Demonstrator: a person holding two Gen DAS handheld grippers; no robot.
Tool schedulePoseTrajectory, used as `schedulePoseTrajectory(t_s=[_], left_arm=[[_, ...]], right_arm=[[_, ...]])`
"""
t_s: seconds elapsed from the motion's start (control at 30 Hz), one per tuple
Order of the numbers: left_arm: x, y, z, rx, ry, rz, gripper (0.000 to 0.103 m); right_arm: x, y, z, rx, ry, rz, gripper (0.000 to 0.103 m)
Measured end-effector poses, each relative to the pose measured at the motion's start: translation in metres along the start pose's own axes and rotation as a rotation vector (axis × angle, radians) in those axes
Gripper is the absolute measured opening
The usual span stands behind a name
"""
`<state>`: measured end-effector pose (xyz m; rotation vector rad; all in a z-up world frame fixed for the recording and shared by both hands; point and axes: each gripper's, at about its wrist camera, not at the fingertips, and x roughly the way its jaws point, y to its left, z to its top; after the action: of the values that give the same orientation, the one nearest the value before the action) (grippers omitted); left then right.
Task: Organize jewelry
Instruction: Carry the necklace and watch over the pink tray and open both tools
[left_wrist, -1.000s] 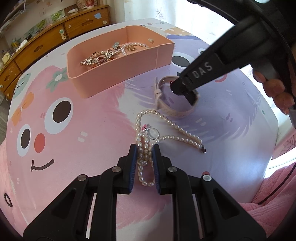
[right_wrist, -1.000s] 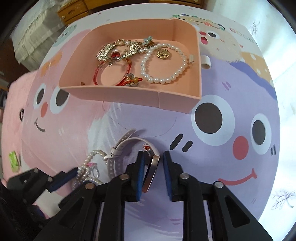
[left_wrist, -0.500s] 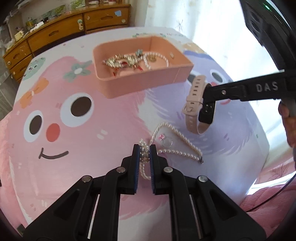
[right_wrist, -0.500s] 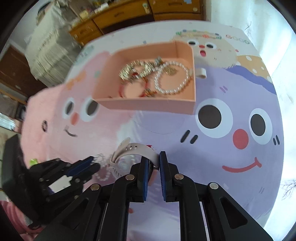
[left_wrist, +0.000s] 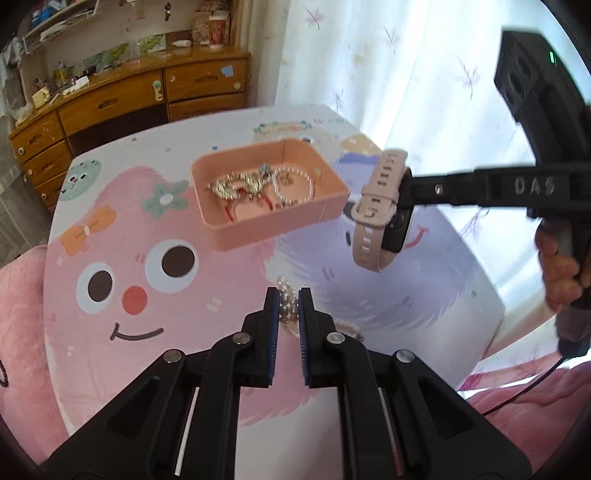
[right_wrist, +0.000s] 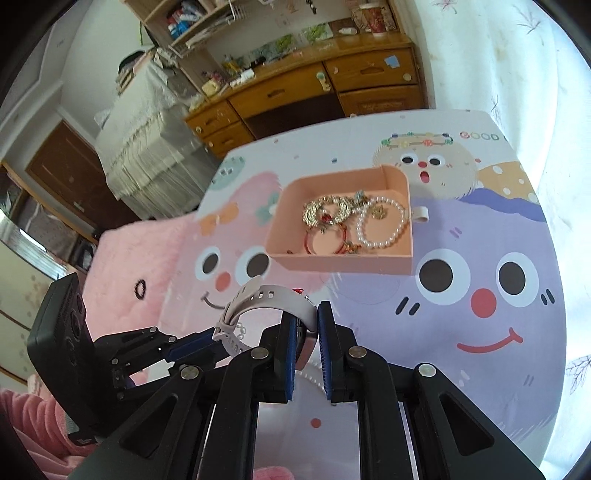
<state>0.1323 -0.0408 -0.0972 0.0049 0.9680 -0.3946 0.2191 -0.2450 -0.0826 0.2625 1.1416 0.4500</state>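
Watch (right_wrist: 258, 299) clamped in right gripper (right_wrist: 306, 325); necklace (left_wrist: 287, 301) — left gripper (left_wrist: 289, 306).

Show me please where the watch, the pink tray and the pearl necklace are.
watch (left_wrist: 373, 214): left wrist view, on its pink strap.
pink tray (right_wrist: 343, 266): right wrist view, on its near wall.
pearl necklace (left_wrist: 287, 302): left wrist view, on pearls between the gripper's fingers.

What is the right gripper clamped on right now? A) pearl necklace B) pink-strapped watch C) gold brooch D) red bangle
B: the right gripper has its pads shut on the pink-strapped watch, which hangs in the air above the table, while the pearl necklace sits between the left gripper's pads.
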Motion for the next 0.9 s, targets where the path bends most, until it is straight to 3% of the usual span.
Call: schedulePoseTrajectory(t_s=[0.47,0.9], left_arm=[[-0.088,0.007,0.050,-0.088,-0.145,-0.030,0.008],[-0.155,0.021,0.133,-0.113,-0.267,-0.109,0.008]], right_arm=[[-0.029,0.006,0.013,-0.010,-0.091,-0.001,0.011],[-0.048,0.024,0.038,-0.113,-0.227,-0.037,0.011]])
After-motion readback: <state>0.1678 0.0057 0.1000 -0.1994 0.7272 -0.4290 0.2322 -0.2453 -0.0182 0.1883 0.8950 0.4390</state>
